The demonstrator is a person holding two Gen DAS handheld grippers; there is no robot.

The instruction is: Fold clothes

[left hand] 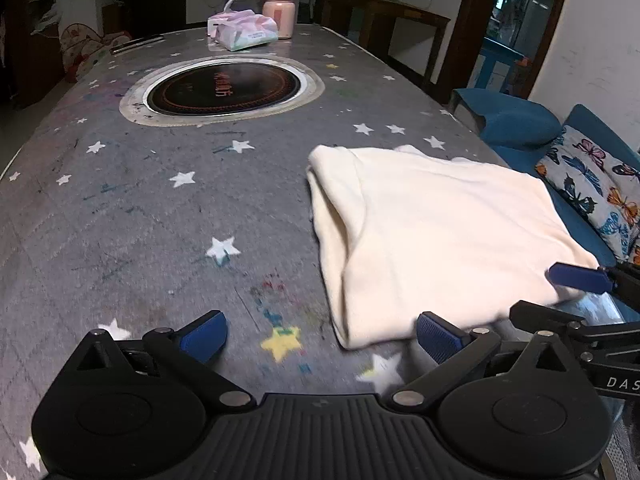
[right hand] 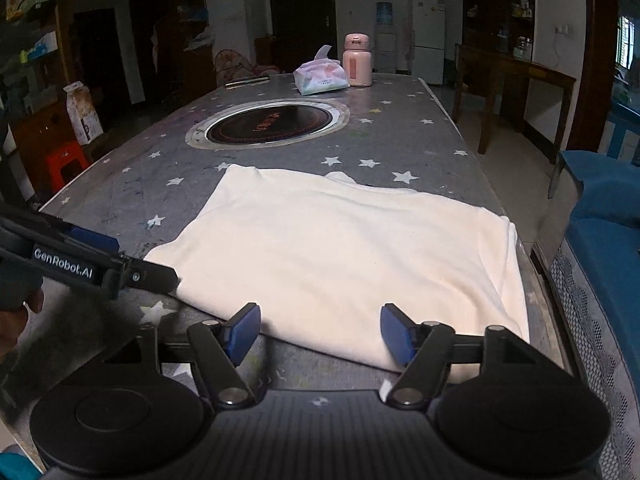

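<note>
Cream shirt (right hand: pixel 340 248) lies folded flat on table (left hand: pixel 120 220), near its right edge. Left gripper (left hand: pixel 320 336) and right gripper (right hand: pixel 318 332) both spread wide, empty. We judge cloth light, limp, layers prone to slide; we'd pinch near hem corners.

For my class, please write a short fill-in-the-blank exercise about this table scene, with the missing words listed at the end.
1. The folded cloth on the table is ____ in colour.
2. The grey table cover is printed with ____.
3. Beside the tissue pack stands a ____ bottle.
4. The left gripper and right gripper both have their jaws ____.

Missing words: cream; stars; pink; open
</note>
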